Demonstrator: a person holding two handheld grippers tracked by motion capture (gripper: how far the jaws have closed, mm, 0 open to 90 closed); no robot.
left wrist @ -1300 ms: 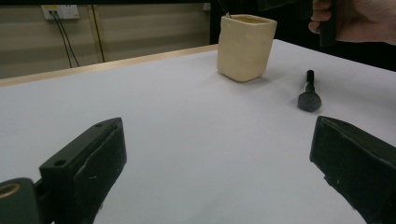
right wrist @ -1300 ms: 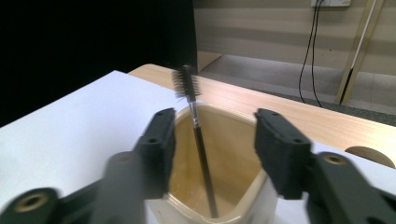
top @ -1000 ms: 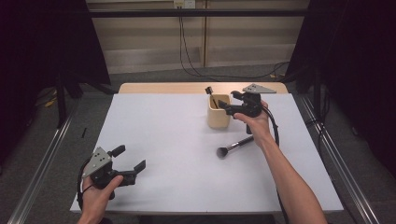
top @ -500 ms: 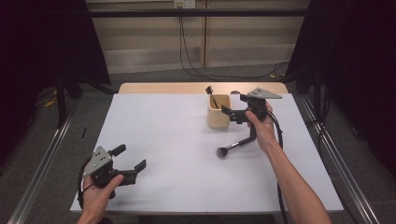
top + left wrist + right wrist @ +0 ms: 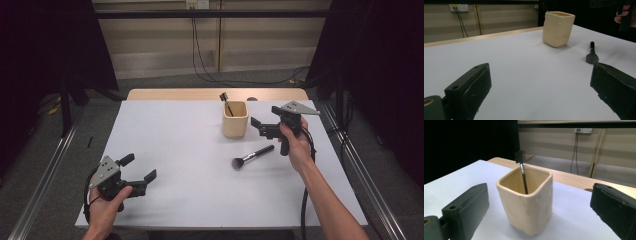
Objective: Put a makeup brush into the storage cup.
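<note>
Looks like I'm halfway: one small brush (image 5: 522,171) stands in the cream cup (image 5: 234,119), the big brush (image 5: 252,155) lies on the table (image 5: 180,145) beside it, right gripper (image 5: 264,128) and left gripper (image 5: 138,171) both spread wide, empty.

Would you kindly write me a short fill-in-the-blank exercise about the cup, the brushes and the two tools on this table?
1. The small brush stands inside the cream ____.
2. The large makeup brush lies flat on the white ____.
3. The right tool is held beside the cup with its jaws ____.
4. The left tool holds ____.

Missing words: cup; table; open; nothing
</note>
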